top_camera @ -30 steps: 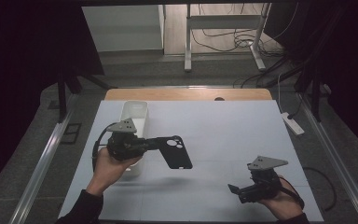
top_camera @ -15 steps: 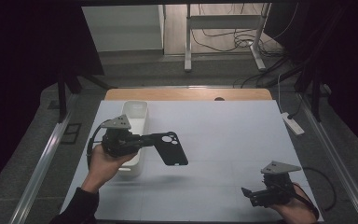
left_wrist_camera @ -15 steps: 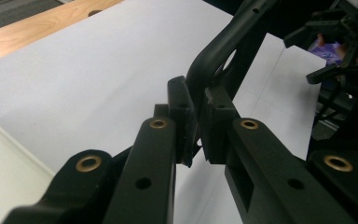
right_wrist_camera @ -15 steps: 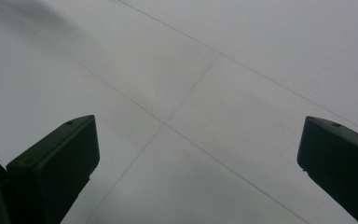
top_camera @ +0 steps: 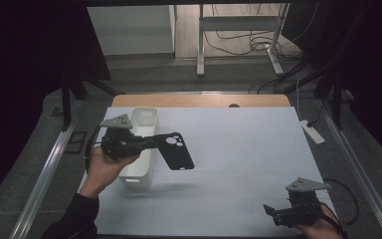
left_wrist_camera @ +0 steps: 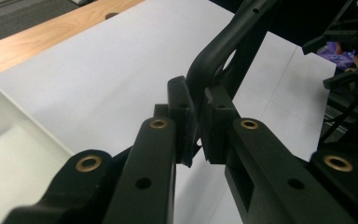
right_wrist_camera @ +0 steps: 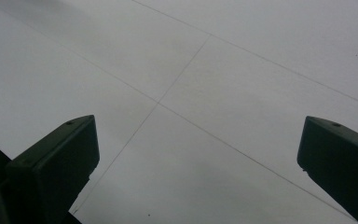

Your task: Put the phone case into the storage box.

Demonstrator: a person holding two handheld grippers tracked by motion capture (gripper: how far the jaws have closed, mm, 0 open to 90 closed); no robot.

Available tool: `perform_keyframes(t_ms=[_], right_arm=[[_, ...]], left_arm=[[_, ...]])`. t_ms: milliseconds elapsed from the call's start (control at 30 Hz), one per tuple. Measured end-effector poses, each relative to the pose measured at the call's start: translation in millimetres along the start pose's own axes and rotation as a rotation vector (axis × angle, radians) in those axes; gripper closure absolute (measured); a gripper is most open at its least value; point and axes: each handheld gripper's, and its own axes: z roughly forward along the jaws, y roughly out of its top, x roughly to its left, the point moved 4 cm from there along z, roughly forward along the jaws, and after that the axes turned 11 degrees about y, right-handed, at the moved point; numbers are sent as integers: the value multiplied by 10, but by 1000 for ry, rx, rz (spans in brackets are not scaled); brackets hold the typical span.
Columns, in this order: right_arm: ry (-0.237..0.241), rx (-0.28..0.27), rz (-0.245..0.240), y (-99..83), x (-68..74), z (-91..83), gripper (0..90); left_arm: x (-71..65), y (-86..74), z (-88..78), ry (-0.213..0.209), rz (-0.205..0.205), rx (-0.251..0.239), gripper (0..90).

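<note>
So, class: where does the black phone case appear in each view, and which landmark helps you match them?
High view: phone case left of centre, beside the white bin.
Left gripper view: centre top, case edge clamped between the jaws.
Right gripper view: not in it.
Shared landmark: white table cover.

Left hand (top_camera: 104,167) raised above the table, wrapped around the black two-jaw left gripper (top_camera: 151,143), forearm in a dark sleeve entering from the bottom edge. Jaws pointing level toward the right, pads (left_wrist_camera: 182,116) clamped tight on a thin edge. Right hand low near the bottom right corner, holding the black right gripper (top_camera: 269,212) pointed left, jaws spread wide with nothing between.
</note>
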Motion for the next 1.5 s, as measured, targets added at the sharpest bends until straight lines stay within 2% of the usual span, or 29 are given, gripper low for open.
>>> perform_keyframes(t_ms=[200,633,1067,1500], right_arm=[[-1,1,6,-16,-3,-18,0],[2,-2,11,-26,-7,-31,0],[6,5,14,-26,-10,-22,0],[11,13,14,-27,-9,-13,0]], left_arm=[[80,48,-51,11,-10,-1,838],[217,155,-183,44,-7,2,837],[409,224,-352,98,-12,2,838],[565,226,-498,152,-4,13,838]])
